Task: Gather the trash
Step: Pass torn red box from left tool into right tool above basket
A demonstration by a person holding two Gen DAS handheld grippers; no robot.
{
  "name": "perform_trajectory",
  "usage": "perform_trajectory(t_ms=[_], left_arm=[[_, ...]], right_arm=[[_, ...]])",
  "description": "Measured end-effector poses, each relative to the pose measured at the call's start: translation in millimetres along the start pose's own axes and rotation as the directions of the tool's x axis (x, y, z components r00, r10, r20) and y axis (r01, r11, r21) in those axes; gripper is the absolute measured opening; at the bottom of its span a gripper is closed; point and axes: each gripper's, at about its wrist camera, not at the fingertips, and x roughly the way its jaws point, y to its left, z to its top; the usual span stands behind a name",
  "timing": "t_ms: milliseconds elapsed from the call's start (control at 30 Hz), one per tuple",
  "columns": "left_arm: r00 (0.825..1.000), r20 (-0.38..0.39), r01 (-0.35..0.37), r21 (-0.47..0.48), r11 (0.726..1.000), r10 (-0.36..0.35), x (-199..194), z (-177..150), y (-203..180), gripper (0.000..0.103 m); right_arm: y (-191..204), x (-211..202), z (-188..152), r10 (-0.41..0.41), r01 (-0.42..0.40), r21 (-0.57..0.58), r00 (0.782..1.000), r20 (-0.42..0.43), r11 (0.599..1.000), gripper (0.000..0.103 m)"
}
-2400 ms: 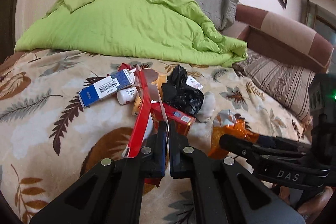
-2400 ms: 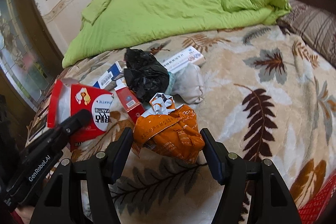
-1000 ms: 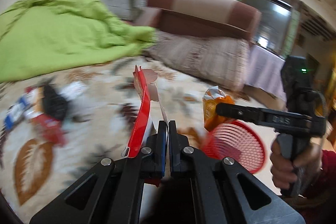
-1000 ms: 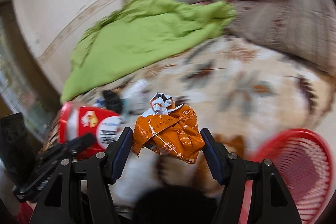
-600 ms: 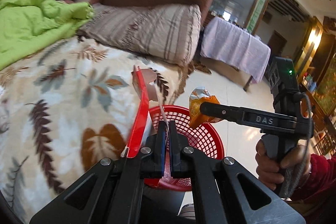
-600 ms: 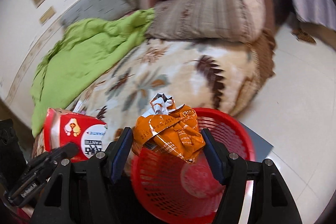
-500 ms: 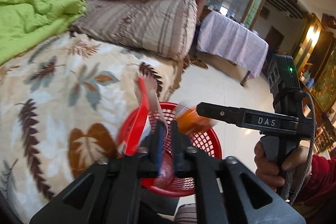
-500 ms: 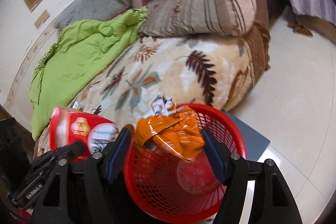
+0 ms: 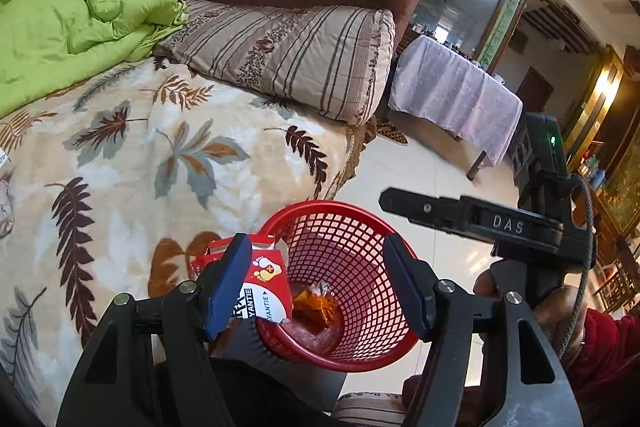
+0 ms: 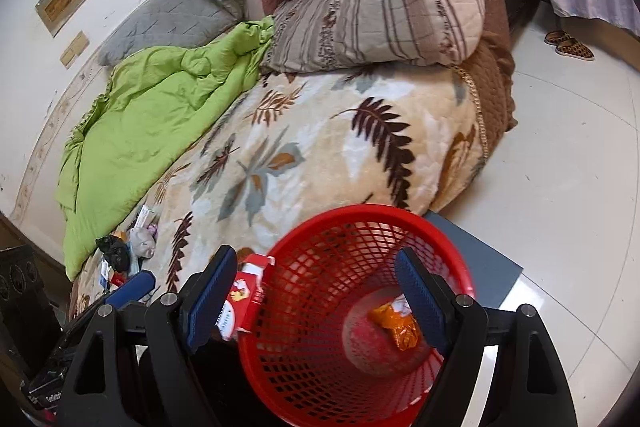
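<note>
Both the left gripper [image 9: 320, 283] and right gripper [image 10: 316, 299] are opening with nothing between the pads above the round red mesh basket [image 10: 384, 219], where the crumpled orange wrapper [image 10: 396, 327] lies at the bottom and the glossy red carton [image 9: 266, 287] tilts on its near rim.

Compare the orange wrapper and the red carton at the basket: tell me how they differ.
The orange wrapper is crumpled; the red carton keeps flat printed faces. The orange wrapper lies on the floor of the red basket; the red carton sits up at the rim, tilted, whether fully inside is unclear. Neither is held by a hand-held gripper.
</note>
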Motion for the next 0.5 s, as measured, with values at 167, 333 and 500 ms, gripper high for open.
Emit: perform_trajectory(t_ms=[167,333,500], left_arm=[[1.0,0.02,0.011,-0.008,1.0,-0.011,-12.5,-0.5,8.2,0.067],[0.999,0.034,-0.007,-0.16,0.987,0.012,-36.5,-6.3,58.7,0.067],[0.992,0.066,-0.085,-0.252,0.964,0.105,-69.9,-19.0,103.1,0.067]], right_arm=[[10.1,-3.7,1.2,0.003,-0.003,-0.014,1.0,0.017,1.0,0.085],[13.0,-10.7,0.8,-0.008,0.009,-0.038,1.0,0.029,0.999,0.085],[28.5,-1.4,-3.6,0.03,-0.03,-0.076,1.0,-0.009,0.997,0.085]])
